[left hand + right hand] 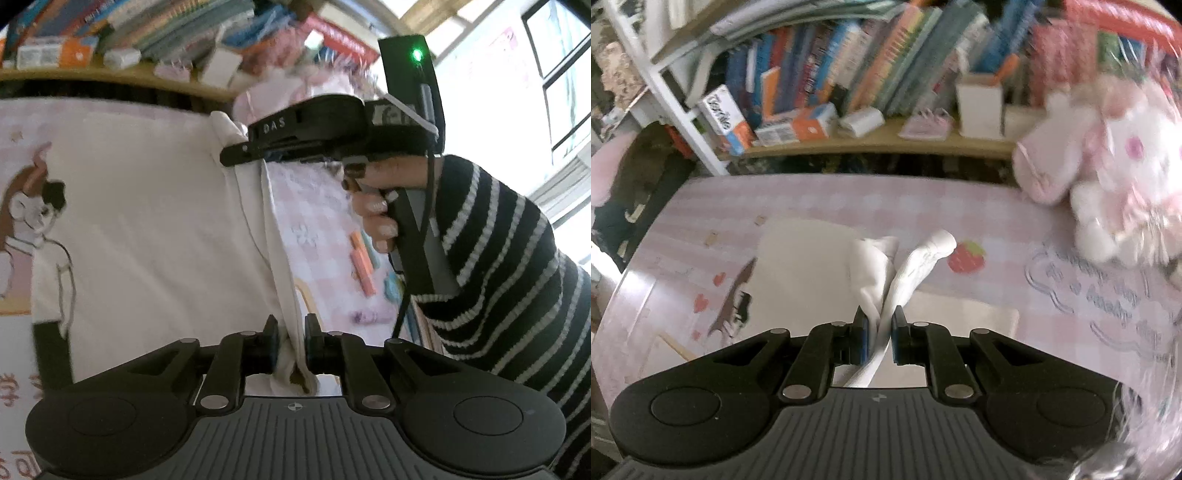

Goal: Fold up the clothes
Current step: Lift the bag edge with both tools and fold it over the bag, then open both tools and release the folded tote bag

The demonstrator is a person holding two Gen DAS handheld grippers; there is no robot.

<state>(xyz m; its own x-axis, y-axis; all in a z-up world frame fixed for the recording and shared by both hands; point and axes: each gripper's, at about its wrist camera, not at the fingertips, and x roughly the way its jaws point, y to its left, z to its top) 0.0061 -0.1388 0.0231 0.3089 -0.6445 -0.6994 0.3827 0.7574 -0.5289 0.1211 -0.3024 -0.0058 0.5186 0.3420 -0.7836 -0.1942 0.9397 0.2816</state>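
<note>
My left tongs (291,345) have the soft bunched edge of the white T-shirt (155,206) between their black pads, and my right tongs (880,334) pinch a twisted, creased fold. The shirt lies on the glossy pink checked table (997,206), before a furry pink plush toy (1108,166).

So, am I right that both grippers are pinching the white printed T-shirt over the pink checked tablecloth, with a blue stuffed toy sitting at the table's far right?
Nearly: the stuffed toy is pink and white, not blue, as the right wrist view shows. The rest holds: the left gripper and right gripper both pinch the white printed T-shirt over the pink checked tablecloth.
</note>
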